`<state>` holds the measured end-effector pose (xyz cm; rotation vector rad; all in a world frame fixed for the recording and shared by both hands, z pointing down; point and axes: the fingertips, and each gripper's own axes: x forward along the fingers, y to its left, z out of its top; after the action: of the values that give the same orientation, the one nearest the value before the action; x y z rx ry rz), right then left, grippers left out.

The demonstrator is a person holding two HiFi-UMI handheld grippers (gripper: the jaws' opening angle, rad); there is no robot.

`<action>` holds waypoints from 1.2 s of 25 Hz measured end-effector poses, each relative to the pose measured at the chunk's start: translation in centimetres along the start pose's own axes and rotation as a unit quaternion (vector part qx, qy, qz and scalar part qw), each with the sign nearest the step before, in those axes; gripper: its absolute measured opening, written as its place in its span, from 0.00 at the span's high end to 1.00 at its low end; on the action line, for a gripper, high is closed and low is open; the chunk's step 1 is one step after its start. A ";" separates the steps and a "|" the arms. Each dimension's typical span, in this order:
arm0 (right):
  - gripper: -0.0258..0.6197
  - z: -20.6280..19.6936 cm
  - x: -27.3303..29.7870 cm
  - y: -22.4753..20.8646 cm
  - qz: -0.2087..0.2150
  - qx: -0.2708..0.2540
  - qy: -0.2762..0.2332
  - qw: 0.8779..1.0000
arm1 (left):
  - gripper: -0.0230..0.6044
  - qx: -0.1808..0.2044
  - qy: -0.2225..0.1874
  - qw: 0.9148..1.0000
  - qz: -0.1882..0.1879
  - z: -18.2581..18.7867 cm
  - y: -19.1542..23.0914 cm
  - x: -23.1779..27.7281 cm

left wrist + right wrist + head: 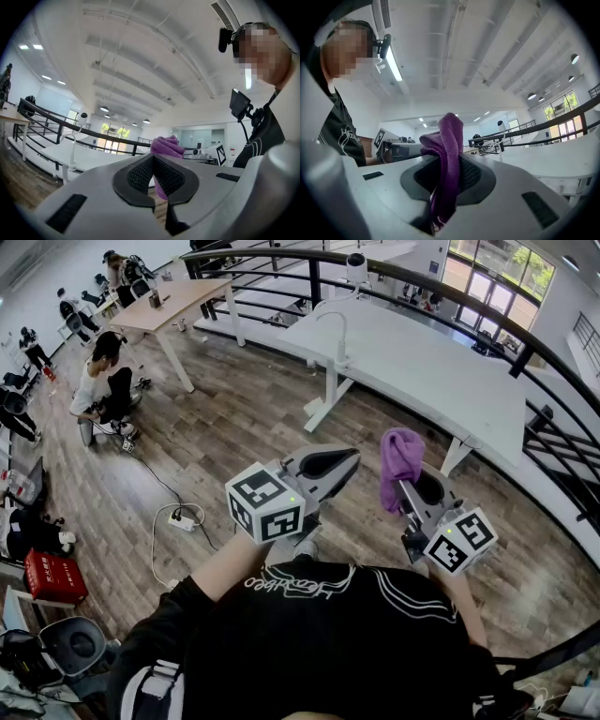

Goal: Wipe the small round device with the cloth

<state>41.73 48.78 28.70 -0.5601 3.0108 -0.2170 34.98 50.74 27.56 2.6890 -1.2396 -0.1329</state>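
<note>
A purple cloth [401, 458] stands bunched up out of my right gripper [410, 486], which is shut on it. In the right gripper view the cloth [446, 154] hangs down between the dark pads [472, 176]. My left gripper [343, 461] is held beside it, shut with nothing in it. In the left gripper view [157, 180] the cloth [166, 146] shows just beyond the closed tips. A small round white device [356, 267] sits at the far end of the white table [441, 371]; it is also small in the left gripper view [83, 115]. Both grippers are raised, well short of the table.
A dark curved railing [487, 310] runs behind the table. A white gooseneck fixture [339, 329] stands on the table's near corner. On the wooden floor lie a power strip [182, 518] and a red box [54, 577]. A person [101, 390] crouches at the left by a wooden table [173, 301].
</note>
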 end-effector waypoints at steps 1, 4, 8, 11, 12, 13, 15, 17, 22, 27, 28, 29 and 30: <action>0.86 -0.2 0.5 -0.4 -0.001 0.004 0.000 1.000 | 0.95 -0.001 0.000 1.000 0.000 0.0 0.6 0.1; 0.86 -0.9 2.0 -1.5 -0.003 0.017 0.002 1.000 | 0.95 -0.006 0.001 1.000 -0.001 -0.3 2.6 0.5; 0.86 -2.3 5.4 -3.2 -0.001 0.029 0.010 1.000 | 0.95 -0.015 0.005 1.000 0.000 -1.0 6.4 0.8; 0.86 -2.9 9.1 -5.0 -0.003 0.034 0.008 0.999 | 0.95 -0.022 0.010 1.000 0.000 -1.2 10.7 1.0; 0.86 -2.9 10.6 -5.6 -0.003 0.035 0.005 0.999 | 0.95 -0.024 0.011 1.000 0.000 -1.1 12.4 1.0; 0.86 -2.8 12.2 -6.2 -0.003 0.036 0.002 0.999 | 0.95 -0.025 0.011 1.000 0.000 -0.9 14.1 1.0; 0.86 -2.4 15.4 -7.2 -0.002 0.036 -0.004 0.999 | 0.95 -0.025 0.010 1.000 0.000 -0.1 17.5 0.9; 0.86 -1.9 18.3 -8.2 -0.005 0.036 -0.010 0.999 | 0.95 -0.024 0.007 1.000 -0.001 0.9 20.5 0.8; 0.86 -1.1 24.2 -10.3 -0.018 0.032 -0.018 0.999 | 0.95 -0.024 0.013 1.000 -0.009 2.8 26.7 0.6; 0.86 -1.2 28.0 -12.4 -0.023 0.029 -0.011 0.999 | 0.95 -0.029 0.022 0.999 -0.007 3.5 31.5 1.5; 0.86 -1.3 28.4 -13.1 -0.025 0.029 -0.011 0.999 | 0.95 -0.028 0.023 0.999 -0.009 3.4 32.0 2.0; 0.86 -1.3 28.7 -13.9 -0.027 0.030 -0.013 0.999 | 0.95 -0.026 0.024 0.999 -0.011 3.3 32.5 2.5; 0.86 -1.4 29.1 -14.8 -0.029 0.031 -0.016 0.999 | 0.95 -0.023 0.026 0.999 -0.013 3.2 33.1 3.1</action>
<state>19.74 24.72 30.99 -0.6387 2.9474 -0.3018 11.78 26.90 30.97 2.6527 -1.1713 -0.0941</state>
